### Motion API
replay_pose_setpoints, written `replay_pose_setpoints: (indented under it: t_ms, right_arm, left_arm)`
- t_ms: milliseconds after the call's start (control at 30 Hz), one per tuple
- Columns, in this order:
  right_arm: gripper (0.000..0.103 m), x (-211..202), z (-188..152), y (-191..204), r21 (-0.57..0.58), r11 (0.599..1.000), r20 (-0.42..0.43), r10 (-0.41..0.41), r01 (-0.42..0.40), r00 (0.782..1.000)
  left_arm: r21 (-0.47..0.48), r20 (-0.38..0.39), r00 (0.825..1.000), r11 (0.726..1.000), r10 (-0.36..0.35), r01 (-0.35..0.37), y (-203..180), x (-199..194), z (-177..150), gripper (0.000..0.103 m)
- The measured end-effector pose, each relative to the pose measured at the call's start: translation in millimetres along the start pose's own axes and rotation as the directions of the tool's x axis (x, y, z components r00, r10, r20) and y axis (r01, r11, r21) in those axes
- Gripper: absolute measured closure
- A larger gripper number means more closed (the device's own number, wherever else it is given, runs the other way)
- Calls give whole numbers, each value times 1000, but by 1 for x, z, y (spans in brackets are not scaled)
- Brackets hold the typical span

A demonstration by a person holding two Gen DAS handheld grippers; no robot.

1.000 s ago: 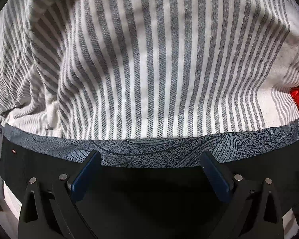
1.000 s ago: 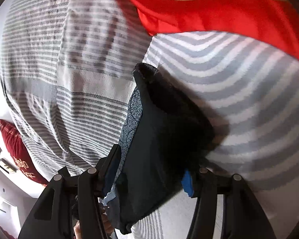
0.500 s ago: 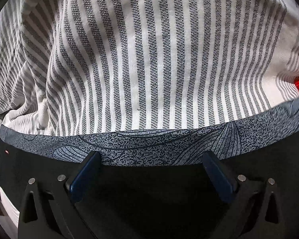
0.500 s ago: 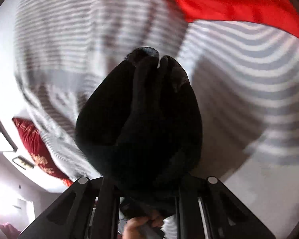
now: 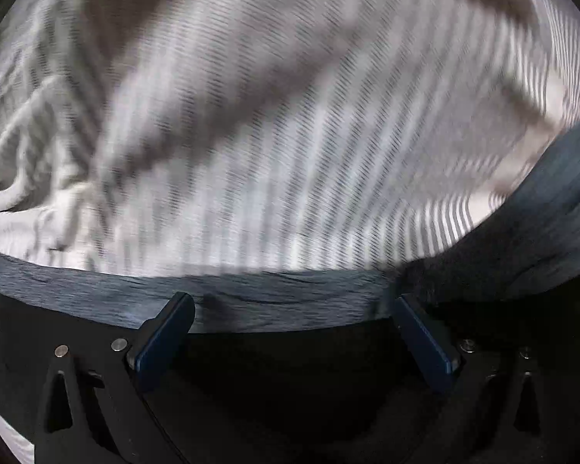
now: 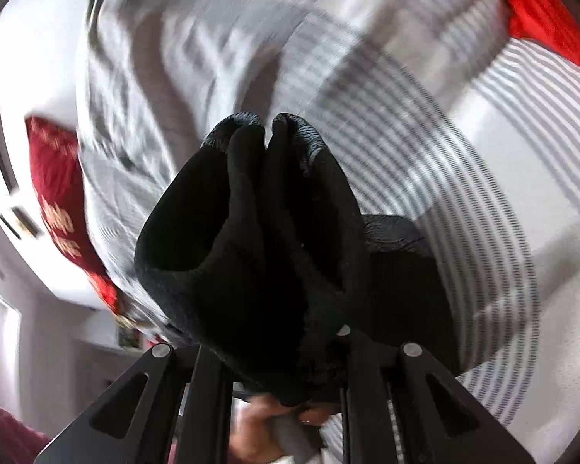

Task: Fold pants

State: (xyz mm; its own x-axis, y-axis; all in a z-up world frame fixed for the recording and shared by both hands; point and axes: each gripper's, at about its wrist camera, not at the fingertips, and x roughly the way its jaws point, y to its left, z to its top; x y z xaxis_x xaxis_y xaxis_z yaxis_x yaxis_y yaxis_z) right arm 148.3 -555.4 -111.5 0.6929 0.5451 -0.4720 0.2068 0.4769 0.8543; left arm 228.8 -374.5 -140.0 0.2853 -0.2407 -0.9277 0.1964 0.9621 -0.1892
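Observation:
The black pants [image 5: 274, 394], with a grey patterned inner waistband [image 5: 274, 305], lie across the bottom of the left wrist view on the striped bed cover [image 5: 290, 135]. My left gripper [image 5: 294, 332] stands open over them, its blue pads [image 5: 166, 332] wide apart at the waistband edge. At the right of that view the cloth rises off the bed. In the right wrist view a bunched fold of the pants [image 6: 259, 239] stands up between the jaws of my right gripper [image 6: 278, 348], which is shut on it. The cloth hides its pads.
The grey and white striped bed cover [image 6: 464, 162] fills both views, rumpled at the left [image 5: 31, 162]. A red pillow [image 6: 545, 19] lies at the top right and a dark red cushion [image 6: 58, 181] at the left. A hand [image 6: 259, 433] shows below the right gripper.
My right gripper has shut on the pants and lifted the bunched cloth off the bed. The left gripper has swung across the bed, still open, and the pants now rise at its right.

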Motion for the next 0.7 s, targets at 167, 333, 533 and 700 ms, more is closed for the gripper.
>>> replay_pose_setpoints:
  t_ms: [167,333,533,700]
  right_arm:
    - [89,48,-28,38,-190,963,-43,-201,189,979]
    - [86,113,-74,61,-398,836,-58,-432,376,900]
    - [59,185,-142,68,-654,549,21,-676,521,737]
    - [31,190,-181,96,-780,422,71,-673,462,736]
  left_arm:
    - [-21,18,999,999,33,-32,75,-33,2,0]
    - [-50,-2,996,994,95,-95,155,-50,-8,0]
    - [-102,-34,992,987,124,-127,221,-56,-25,0]
    - [-118,-48,990,984,132,-137,261,-60,-34,0]
